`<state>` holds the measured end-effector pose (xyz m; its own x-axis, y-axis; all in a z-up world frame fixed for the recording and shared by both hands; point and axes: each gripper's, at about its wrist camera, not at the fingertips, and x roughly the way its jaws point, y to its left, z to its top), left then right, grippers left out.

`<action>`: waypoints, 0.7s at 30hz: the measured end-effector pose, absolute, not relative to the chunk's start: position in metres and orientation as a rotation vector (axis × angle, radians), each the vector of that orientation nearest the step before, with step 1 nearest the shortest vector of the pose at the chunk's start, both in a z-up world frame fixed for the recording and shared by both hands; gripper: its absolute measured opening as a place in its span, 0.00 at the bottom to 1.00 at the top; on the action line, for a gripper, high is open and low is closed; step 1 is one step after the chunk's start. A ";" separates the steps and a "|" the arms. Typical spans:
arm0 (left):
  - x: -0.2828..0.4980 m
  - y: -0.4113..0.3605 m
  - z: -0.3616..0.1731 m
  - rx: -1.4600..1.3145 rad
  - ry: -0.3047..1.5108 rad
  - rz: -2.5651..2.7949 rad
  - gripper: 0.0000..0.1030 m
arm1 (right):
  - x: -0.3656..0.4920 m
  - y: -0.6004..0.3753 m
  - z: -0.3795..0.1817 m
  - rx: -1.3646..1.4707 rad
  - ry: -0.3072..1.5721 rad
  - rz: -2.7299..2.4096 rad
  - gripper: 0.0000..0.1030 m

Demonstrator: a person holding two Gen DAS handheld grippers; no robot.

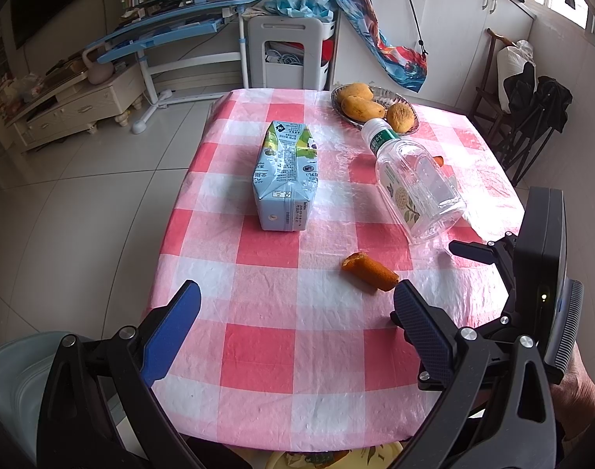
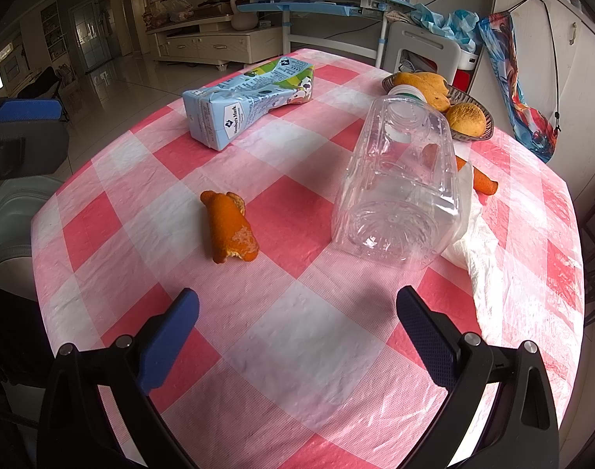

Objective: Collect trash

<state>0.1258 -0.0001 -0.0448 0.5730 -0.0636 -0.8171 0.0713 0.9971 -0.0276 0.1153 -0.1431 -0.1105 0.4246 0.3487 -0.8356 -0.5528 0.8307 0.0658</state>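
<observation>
Pink-checked cloth (image 1: 258, 348) under both my grippers, left (image 1: 297, 308) and right (image 2: 297, 312), jaws wide apart and holding nothing. The peel (image 2: 231, 226) lies just ahead of me, carton (image 1: 285, 179) on its side further back, and the bottle (image 2: 399, 191) tipped over beside a white bag (image 2: 481, 258), I think. A second peel (image 2: 483, 181) pokes out behind the bottle, near the fruit basket (image 2: 481, 117).

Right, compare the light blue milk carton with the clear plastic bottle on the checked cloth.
The light blue milk carton is opaque printed card; the clear plastic bottle is see-through, with a green-banded label visible in the left wrist view. The carton is creased and pinched at its far end; the bottle keeps its shape. The bottle rests partly on a white plastic bag; the carton lies on bare cloth. Both lie on their sides.
</observation>
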 end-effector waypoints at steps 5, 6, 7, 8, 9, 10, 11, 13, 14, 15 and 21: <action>0.126 -0.001 -0.045 0.009 0.958 -0.079 0.93 | 0.116 -0.143 -0.111 -0.233 0.982 0.570 0.94; 0.125 -0.001 -0.045 0.010 0.958 -0.080 0.93 | 0.116 -0.143 -0.111 -0.233 0.981 0.570 0.94; 0.126 -0.001 -0.045 0.010 0.958 -0.079 0.93 | 0.116 -0.143 -0.111 -0.233 0.981 0.570 0.94; 0.126 -0.001 -0.045 0.009 0.958 -0.079 0.93 | 0.116 -0.143 -0.111 -0.233 0.981 0.570 0.94; 0.126 -0.001 -0.045 0.009 0.958 -0.079 0.93 | 0.116 -0.143 -0.111 -0.233 0.981 0.570 0.94; 0.126 -0.001 -0.045 0.009 0.958 -0.079 0.93 | 0.115 -0.143 -0.111 -0.233 0.981 0.570 0.94; 0.126 -0.001 -0.045 0.010 0.958 -0.079 0.93 | 0.115 -0.143 -0.111 -0.233 0.981 0.570 0.94; 0.125 -0.001 -0.045 0.010 0.959 -0.079 0.93 | 0.115 -0.143 -0.111 -0.233 0.981 0.570 0.94; 0.126 -0.001 -0.045 0.010 0.958 -0.079 0.93 | 0.116 -0.143 -0.111 -0.233 0.981 0.570 0.94; 0.125 -0.001 -0.045 0.010 0.958 -0.080 0.93 | 0.115 -0.143 -0.111 -0.233 0.981 0.570 0.94; 0.126 -0.002 -0.045 0.010 0.959 -0.079 0.93 | 0.115 -0.143 -0.111 -0.234 0.981 0.570 0.94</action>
